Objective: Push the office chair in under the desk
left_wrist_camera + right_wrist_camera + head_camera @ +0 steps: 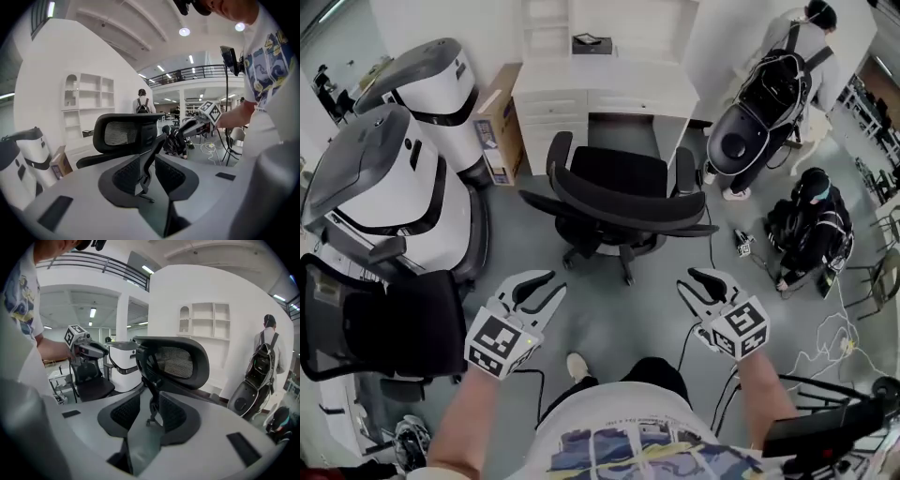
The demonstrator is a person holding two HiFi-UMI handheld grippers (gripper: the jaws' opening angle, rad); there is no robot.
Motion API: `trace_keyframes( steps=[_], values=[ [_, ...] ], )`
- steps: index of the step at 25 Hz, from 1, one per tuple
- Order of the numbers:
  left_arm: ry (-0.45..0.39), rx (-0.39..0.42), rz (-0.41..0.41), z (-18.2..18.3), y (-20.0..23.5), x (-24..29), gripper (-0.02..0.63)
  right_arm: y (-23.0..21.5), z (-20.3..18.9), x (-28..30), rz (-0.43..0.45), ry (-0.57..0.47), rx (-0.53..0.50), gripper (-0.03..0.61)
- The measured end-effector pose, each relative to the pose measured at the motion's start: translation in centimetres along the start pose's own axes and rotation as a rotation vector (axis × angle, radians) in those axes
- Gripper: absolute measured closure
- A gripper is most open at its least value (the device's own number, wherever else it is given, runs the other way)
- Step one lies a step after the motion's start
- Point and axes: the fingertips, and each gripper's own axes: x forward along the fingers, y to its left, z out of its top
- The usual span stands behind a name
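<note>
Your left gripper [553,283] sits at about 7 o'clock in the head view, jaws aimed toward 1 o'clock. Your right gripper [686,281] mirrors it at 5 o'clock, aimed toward 11. Both pairs of jaws stand apart, gripping nothing. Your bare left forearm [464,422] and right forearm [764,394] reach forward from the bottom edge, with the marker cubes [499,342] facing up. The two grippers are level and well apart.

Bright, even overhead light from ceiling lamps [184,32]; soft shadow beneath the chair [619,173]. Gripper views bend strongly, with black corners; nearest foreground slightly blurred. Colours look washed out.
</note>
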Motion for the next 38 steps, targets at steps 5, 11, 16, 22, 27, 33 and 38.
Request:
trace_keyframes(
  steps=[5, 11, 16, 22, 27, 33, 38],
  values=[
    [0.045, 0.135, -0.064, -0.9, 4.6, 2.5, 0.497, -1.0, -0.7, 1.3, -0.072, 0.066, -0.029, 0.431],
    [0.118, 0.212, -0.101, -1.2, 9.6, 5.7, 0.469, -4.5, -1.4, 2.1, -0.124, 0.179, -0.122, 0.403],
    [0.232, 0.348, -0.118, -2.0, 13.1, 8.6, 0.454, -7.2, -1.0, 3.4, -0.142, 0.242, -0.235, 0.385],
    [0.325, 0.394, -0.145, -3.2, 14.5, 11.2, 0.422, -9.3, -1.9, 4.8, -0.106, 0.315, -0.344, 0.362],
    [0.386, 0.402, -0.175, -3.7, 15.0, 12.7, 0.411, -10.9, -3.2, 5.8, -0.024, 0.368, -0.407, 0.354],
    [0.458, 0.389, -0.244, -5.1, 15.2, 12.9, 0.393, -11.2, -4.2, 7.3, 0.073, 0.406, -0.491, 0.362],
    [0.537, 0.498, -0.239, -5.9, 15.7, 13.7, 0.39, -11.4, -4.4, 8.5, 0.065, 0.43, -0.544, 0.396]
  ],
)
